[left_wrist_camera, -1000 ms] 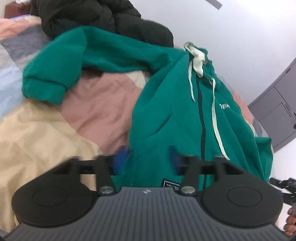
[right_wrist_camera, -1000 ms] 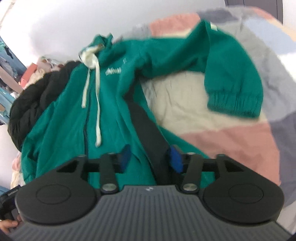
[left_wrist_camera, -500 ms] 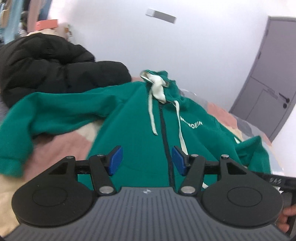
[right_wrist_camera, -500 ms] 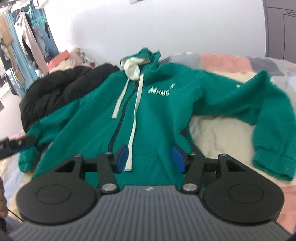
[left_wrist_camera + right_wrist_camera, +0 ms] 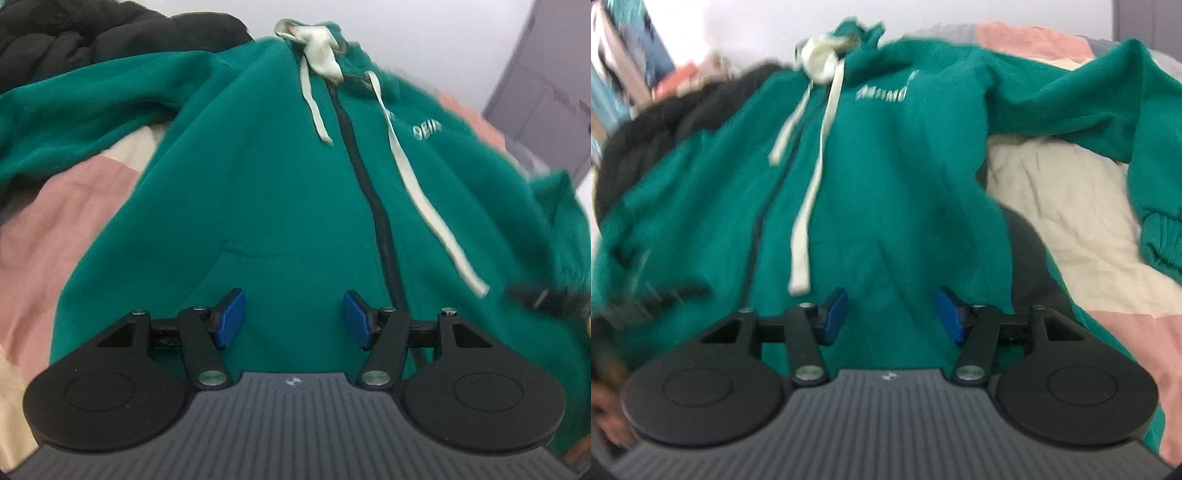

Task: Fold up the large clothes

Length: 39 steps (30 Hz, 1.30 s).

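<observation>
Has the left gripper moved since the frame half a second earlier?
Yes. The left gripper has come closer and tipped down toward the green hoodie: the hoodie now fills its view, and the grey door has slid to the upper right corner.

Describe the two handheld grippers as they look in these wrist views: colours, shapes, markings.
The left gripper and the right gripper look alike. Each has two blue ribbed fingertips on black angled link arms with silver pivot screws. Round black discs sit on either side of a grey ribbed body, which carries a small white logo at its front edge. No cables or sleeves show.
</observation>
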Motion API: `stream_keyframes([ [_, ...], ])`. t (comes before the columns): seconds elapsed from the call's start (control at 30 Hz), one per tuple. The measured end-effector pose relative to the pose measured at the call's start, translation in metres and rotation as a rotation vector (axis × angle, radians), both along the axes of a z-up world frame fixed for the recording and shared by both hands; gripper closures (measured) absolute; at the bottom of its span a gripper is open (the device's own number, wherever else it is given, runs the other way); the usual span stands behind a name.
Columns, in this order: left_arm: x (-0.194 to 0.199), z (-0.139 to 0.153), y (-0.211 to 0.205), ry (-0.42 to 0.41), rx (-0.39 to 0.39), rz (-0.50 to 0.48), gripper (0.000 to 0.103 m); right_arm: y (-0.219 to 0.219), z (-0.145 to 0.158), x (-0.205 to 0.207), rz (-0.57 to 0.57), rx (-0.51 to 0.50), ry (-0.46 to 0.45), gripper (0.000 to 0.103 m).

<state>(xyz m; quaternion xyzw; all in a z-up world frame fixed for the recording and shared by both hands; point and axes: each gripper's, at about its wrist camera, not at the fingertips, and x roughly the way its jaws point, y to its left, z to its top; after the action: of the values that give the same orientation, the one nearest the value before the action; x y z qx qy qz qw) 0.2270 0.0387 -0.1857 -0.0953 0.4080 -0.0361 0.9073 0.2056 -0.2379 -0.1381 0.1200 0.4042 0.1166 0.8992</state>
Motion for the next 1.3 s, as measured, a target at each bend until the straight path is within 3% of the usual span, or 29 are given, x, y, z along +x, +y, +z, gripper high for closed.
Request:
stream_keyframes([
  [0.1, -0.003, 0.002, 0.003, -0.009, -0.035, 0.007, 0.036, -0.025, 0.017, -0.006, -0.088, 0.093, -0.071, 0.048],
  [0.2, -0.007, 0.005, 0.004, -0.023, -0.053, 0.008, 0.036, -0.058, 0.035, -0.011, -0.200, 0.103, -0.128, 0.047],
  [0.27, -0.009, 0.006, 0.002, -0.034, -0.044, -0.011, 0.036, -0.083, 0.042, -0.007, -0.285, 0.093, -0.131, 0.028],
  [0.4, -0.012, 0.010, -0.001, -0.054, -0.055, -0.018, 0.035, -0.134, 0.053, 0.007, -0.451, 0.038, -0.144, 0.028],
  [0.53, -0.014, 0.014, -0.005, -0.076, -0.053, -0.021, 0.035, -0.173, 0.042, 0.026, -0.582, -0.001, -0.108, 0.021],
  [0.67, -0.014, 0.014, -0.006, -0.073, -0.046, -0.019, 0.035, -0.183, 0.012, 0.060, -0.504, -0.162, -0.001, 0.019],
  [0.73, -0.015, 0.015, -0.006, -0.075, -0.047, -0.017, 0.036, -0.178, -0.008, 0.073, -0.369, -0.188, 0.069, 0.019],
  [0.8, -0.017, 0.016, -0.003, -0.080, -0.055, -0.007, 0.035, -0.175, -0.018, 0.077, -0.244, -0.237, 0.107, 0.025],
  [0.83, -0.017, 0.016, -0.002, -0.080, -0.060, -0.003, 0.035, -0.175, -0.016, 0.077, -0.216, -0.264, 0.106, 0.033],
  [0.87, -0.018, 0.016, -0.001, -0.083, -0.063, 0.000, 0.035, -0.178, -0.013, 0.076, -0.197, -0.271, 0.110, 0.049],
  [0.97, -0.019, 0.017, 0.002, -0.089, -0.060, 0.015, 0.035, -0.193, 0.004, 0.073, -0.174, -0.321, 0.131, 0.081],
  [1.03, -0.018, 0.018, 0.007, -0.094, -0.080, 0.034, 0.035, -0.206, 0.022, 0.069, -0.159, -0.406, 0.130, 0.085],
  [1.1, -0.019, 0.022, 0.015, -0.106, -0.106, 0.050, 0.035, -0.221, 0.043, 0.066, -0.131, -0.561, 0.108, 0.086],
  [1.23, -0.025, 0.027, 0.031, -0.132, -0.152, 0.108, 0.035, -0.271, 0.097, 0.077, -0.220, -0.776, 0.012, 0.088],
  [1.3, -0.027, 0.028, 0.037, -0.139, -0.181, 0.138, 0.036, -0.291, 0.125, 0.084, -0.270, -0.833, -0.073, 0.088],
])
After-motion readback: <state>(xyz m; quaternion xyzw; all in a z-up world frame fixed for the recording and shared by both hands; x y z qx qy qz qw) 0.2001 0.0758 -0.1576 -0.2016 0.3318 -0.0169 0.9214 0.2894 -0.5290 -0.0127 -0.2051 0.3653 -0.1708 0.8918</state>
